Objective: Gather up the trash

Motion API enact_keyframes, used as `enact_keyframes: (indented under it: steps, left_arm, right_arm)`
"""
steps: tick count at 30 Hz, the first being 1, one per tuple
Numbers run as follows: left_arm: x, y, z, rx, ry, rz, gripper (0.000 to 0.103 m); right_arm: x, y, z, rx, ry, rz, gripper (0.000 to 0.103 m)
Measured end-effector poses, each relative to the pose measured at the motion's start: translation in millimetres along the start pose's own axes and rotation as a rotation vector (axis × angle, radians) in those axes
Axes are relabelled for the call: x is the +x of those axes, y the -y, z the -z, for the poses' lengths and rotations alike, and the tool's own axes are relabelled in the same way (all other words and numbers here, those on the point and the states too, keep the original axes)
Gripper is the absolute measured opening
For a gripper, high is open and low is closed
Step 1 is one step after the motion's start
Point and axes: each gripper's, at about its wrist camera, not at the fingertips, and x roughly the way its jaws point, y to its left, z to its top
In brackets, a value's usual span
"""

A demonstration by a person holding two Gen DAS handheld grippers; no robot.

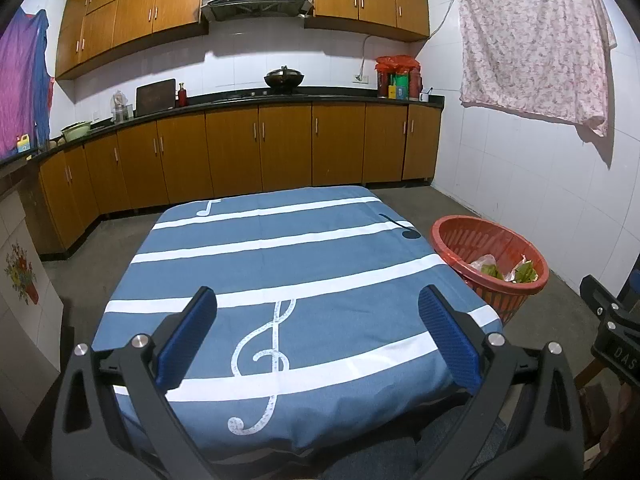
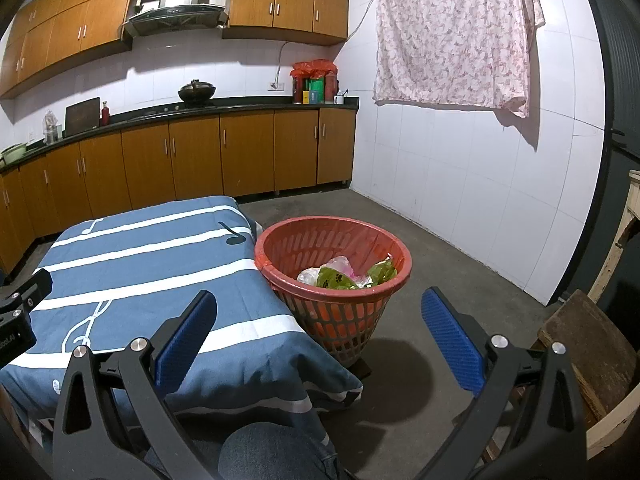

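Note:
A red plastic basket (image 2: 334,304) stands on the floor by the table's right side; it also shows in the left wrist view (image 1: 490,256). Inside it lie green wrappers and clear plastic bags (image 2: 344,274). My left gripper (image 1: 318,304) is open and empty above the near part of the table. My right gripper (image 2: 320,308) is open and empty, held near the table's right edge, short of the basket. The table wears a blue cloth with white stripes and music notes (image 1: 280,264); I see no trash on it.
Wooden kitchen cabinets (image 1: 260,152) and a dark counter run along the far wall. A wooden stool (image 2: 588,344) stands at the right. A white tiled wall (image 2: 460,184) with a hanging floral cloth is behind the basket. A knee in jeans (image 2: 272,452) is below the right gripper.

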Motion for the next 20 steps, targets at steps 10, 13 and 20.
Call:
enact_keyframes:
  steps: [10, 13, 20]
  left_arm:
    - [-2.5, -1.6, -1.3, 0.005, 0.001, -0.002, 0.099]
    - [-1.7, -3.5, -2.9, 0.004, 0.0, -0.001, 0.099]
    - [-2.0, -4.7, -3.7, 0.002, -0.002, -0.002, 0.099]
  right_arm:
    - [-0.2, 0.7, -0.8, 0.001, -0.001, 0.0, 0.101]
    - [0.8, 1.4, -1.6, 0.001, -0.001, -0.001, 0.101]
    - [-0.2, 1.9, -1.5, 0.001, -0.002, -0.001, 0.101]
